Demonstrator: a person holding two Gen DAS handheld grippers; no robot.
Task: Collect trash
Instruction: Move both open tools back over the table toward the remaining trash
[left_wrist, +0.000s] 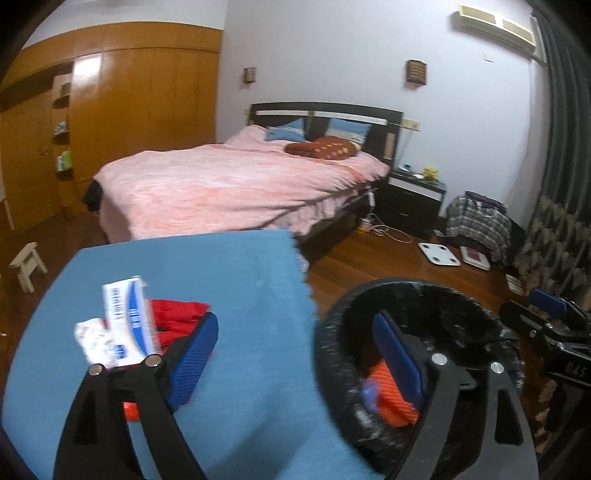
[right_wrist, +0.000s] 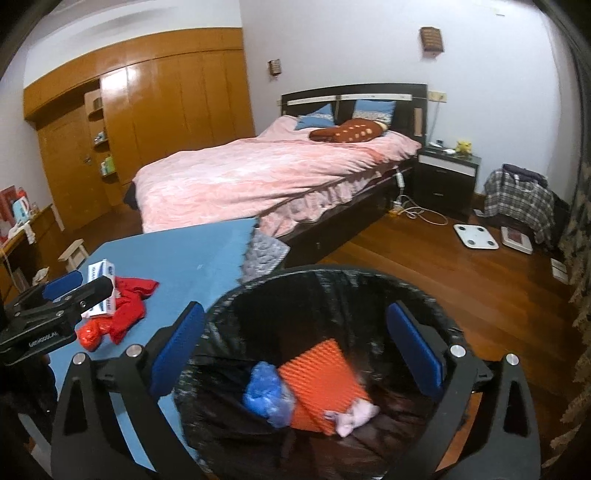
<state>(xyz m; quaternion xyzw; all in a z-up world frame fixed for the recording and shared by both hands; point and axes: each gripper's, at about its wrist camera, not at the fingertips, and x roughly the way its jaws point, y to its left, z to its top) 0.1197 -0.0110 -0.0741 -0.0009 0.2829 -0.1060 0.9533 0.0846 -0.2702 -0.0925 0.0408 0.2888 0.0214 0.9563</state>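
A black-lined trash bin (right_wrist: 332, 291) stands beside the blue table (right_wrist: 184, 254); inside lie an orange ridged pad (right_wrist: 321, 376), a blue bag (right_wrist: 264, 393) and a pink scrap (right_wrist: 354, 415). My right gripper (right_wrist: 295, 350) is open and empty over the bin's mouth. On the table lie a white-and-blue box (left_wrist: 127, 317), red wrapping (left_wrist: 177, 319), crumpled white paper (left_wrist: 92, 338) and an orange-red piece (right_wrist: 90, 334). My left gripper (left_wrist: 295, 354) is open and empty, its left finger by this pile, its right finger over the bin (left_wrist: 417, 295). It also shows in the right wrist view (right_wrist: 70, 291).
A bed with a pink cover (right_wrist: 266, 173) stands behind the table. A dark nightstand (right_wrist: 447, 173), a white scale (right_wrist: 476, 236), a plaid bag (right_wrist: 517, 199) and cables lie on the wooden floor. A small white stool (left_wrist: 27, 264) stands left. A wooden wardrobe (left_wrist: 140, 96) fills the back.
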